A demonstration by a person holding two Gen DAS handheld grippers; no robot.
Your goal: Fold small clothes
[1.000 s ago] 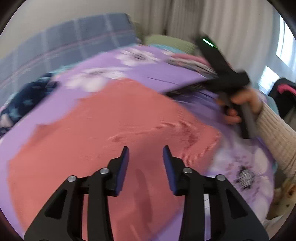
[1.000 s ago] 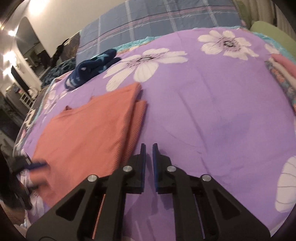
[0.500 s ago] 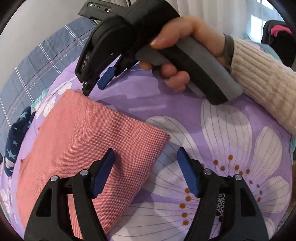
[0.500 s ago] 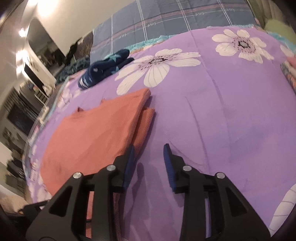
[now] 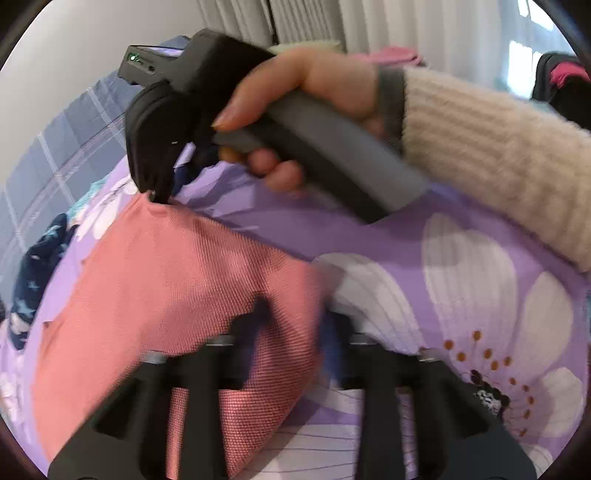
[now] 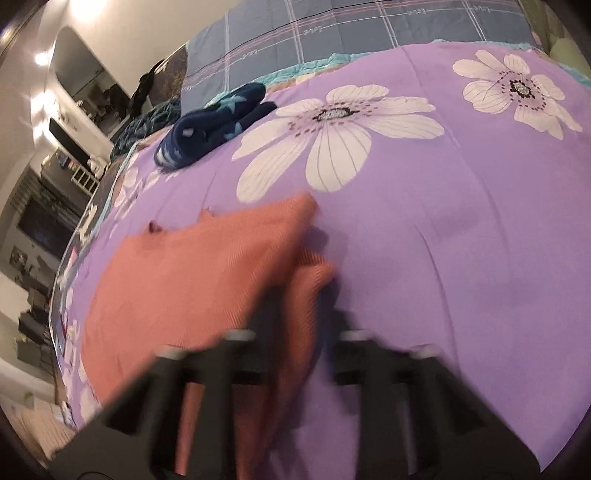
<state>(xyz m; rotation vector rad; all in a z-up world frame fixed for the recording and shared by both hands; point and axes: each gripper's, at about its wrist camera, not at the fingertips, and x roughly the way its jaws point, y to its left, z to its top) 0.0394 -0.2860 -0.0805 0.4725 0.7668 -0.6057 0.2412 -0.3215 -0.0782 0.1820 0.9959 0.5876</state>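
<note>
A salmon-pink garment (image 5: 166, 288) lies folded on the purple flowered bedspread (image 5: 369, 236). My left gripper (image 5: 295, 325) is at its near right corner; its jaws are closing with the cloth pinched between them. My right gripper (image 5: 159, 192), held by a hand (image 5: 306, 81) in a cream sleeve, pinches the far corner. In the right wrist view the garment (image 6: 184, 280) spreads to the left, and the right gripper (image 6: 299, 314) is closing tight on a folded edge. Both sets of fingers are blurred.
A navy garment with stars (image 6: 214, 125) lies bunched at the far left of the bed, also seen in the left wrist view (image 5: 33, 266). A blue plaid blanket (image 6: 332, 33) covers the head end. Folded pink clothes (image 5: 391, 57) sit far behind the hand.
Both grippers were open beside the garment's edge half a second ago. Now each has closed on a corner of the cloth. The right gripper moved left onto the garment.
</note>
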